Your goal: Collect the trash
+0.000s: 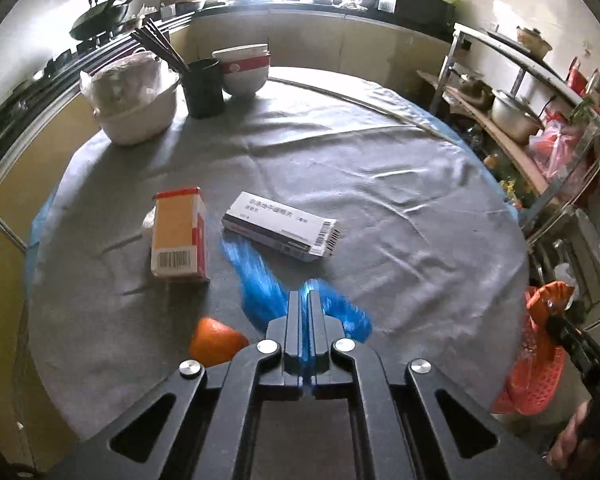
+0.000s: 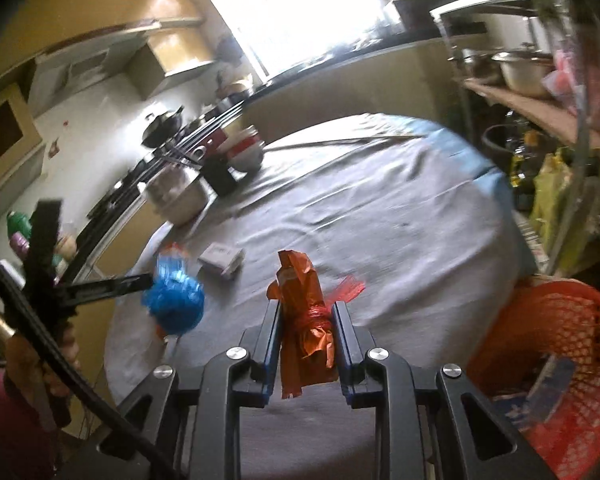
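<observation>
My left gripper (image 1: 304, 294) is shut on a blue plastic wrapper (image 1: 256, 280) and holds it above the round grey-clothed table (image 1: 380, 208); the wrapper also shows in the right wrist view (image 2: 174, 298). My right gripper (image 2: 307, 304) is shut on an orange wrapper (image 2: 306, 320) tied with red string, held above the table's near edge. On the table lie a white medicine box (image 1: 280, 224), an upright orange-and-white carton (image 1: 179, 234) and an orange fruit (image 1: 216, 340). A red mesh trash basket (image 2: 560, 360) stands at the table's right side, with some trash inside.
A lidded white pot (image 1: 134, 100), a black chopstick holder (image 1: 203, 88) and stacked bowls (image 1: 244, 70) stand at the table's far left. A metal shelf rack (image 1: 540, 120) with pots and bags stands at the right. Counters run along the back.
</observation>
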`<state>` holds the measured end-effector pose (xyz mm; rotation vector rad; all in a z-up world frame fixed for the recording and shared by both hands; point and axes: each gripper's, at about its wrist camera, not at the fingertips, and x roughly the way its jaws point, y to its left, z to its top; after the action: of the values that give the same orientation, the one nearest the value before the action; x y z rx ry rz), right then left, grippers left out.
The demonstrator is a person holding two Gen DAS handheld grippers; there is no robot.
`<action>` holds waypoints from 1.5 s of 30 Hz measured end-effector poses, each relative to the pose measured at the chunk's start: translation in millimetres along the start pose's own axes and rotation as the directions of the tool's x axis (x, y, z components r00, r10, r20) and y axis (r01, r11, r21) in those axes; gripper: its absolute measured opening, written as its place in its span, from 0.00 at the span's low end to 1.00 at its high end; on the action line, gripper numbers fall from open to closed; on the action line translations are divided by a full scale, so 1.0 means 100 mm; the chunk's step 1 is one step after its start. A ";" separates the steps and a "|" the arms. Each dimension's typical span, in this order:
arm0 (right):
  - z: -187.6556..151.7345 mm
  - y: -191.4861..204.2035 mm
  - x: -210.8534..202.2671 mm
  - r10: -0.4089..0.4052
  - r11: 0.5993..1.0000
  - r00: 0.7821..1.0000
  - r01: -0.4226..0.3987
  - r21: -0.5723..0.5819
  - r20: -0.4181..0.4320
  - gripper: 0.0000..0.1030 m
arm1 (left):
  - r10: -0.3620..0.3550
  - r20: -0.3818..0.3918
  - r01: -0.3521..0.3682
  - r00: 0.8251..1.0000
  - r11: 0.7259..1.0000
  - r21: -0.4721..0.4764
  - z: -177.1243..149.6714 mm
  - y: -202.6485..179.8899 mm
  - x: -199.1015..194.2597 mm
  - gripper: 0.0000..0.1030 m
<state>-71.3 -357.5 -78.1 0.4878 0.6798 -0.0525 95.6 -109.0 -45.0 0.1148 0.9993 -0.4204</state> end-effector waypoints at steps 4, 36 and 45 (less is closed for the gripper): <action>0.00 -0.21 -0.22 -0.048 0.998 0.998 0.047 0.031 0.028 0.26 | -0.032 0.064 0.028 0.997 0.998 0.061 -0.02 -0.18 -0.24 0.02; -0.35 -0.93 -0.49 -0.140 0.973 0.990 0.135 0.187 0.009 0.26 | 0.046 0.035 -0.049 0.998 0.994 0.094 -0.48 -0.25 0.31 0.34; -0.35 -1.10 -0.66 -0.172 0.963 0.984 0.159 0.219 0.040 0.26 | -0.071 0.134 0.039 0.988 0.972 0.230 -0.42 -0.79 -0.21 0.33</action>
<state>-166.2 -446.4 -106.5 0.6344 0.6597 -0.3001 21.5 -162.8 -42.8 0.2597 0.8137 -0.5856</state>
